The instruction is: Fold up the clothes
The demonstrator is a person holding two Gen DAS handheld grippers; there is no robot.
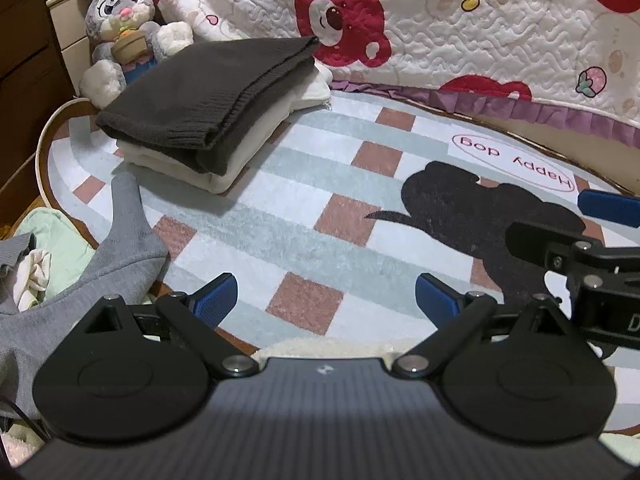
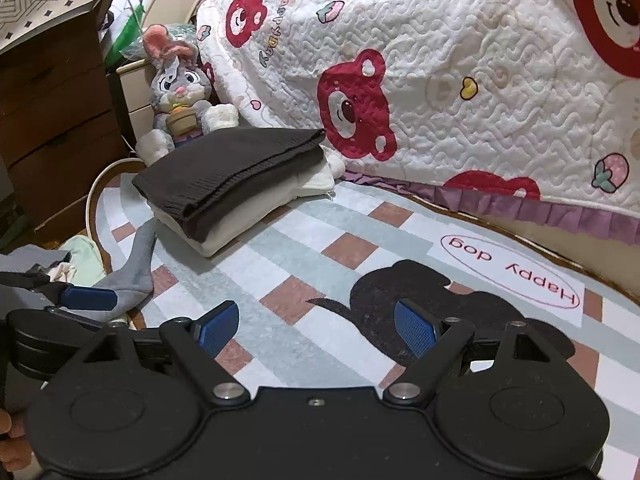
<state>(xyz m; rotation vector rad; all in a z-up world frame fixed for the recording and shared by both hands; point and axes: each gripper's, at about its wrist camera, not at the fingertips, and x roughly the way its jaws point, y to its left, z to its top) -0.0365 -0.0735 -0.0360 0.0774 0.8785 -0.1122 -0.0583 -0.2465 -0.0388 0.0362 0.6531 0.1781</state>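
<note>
A folded dark brown knit (image 1: 208, 92) lies on top of folded cream clothes (image 1: 224, 168) at the back left of the checked rug (image 1: 320, 184); the stack also shows in the right wrist view (image 2: 232, 172). A loose grey garment (image 1: 80, 280) lies crumpled at the rug's left edge, one sleeve reaching onto the rug; it also shows in the right wrist view (image 2: 136, 276). My left gripper (image 1: 326, 300) is open and empty above the rug's front. My right gripper (image 2: 318, 326) is open and empty over the black dog print (image 2: 420, 300). The right gripper's blue fingertip (image 1: 608, 208) shows at the left view's right edge.
A quilted bedspread with red bears (image 1: 460, 20) hangs along the back. A plush rabbit (image 1: 120, 24) sits behind the stack. A brown dresser (image 2: 48, 120) stands at the left. Pale green and cream clothes (image 1: 48, 256) lie off the rug at the left.
</note>
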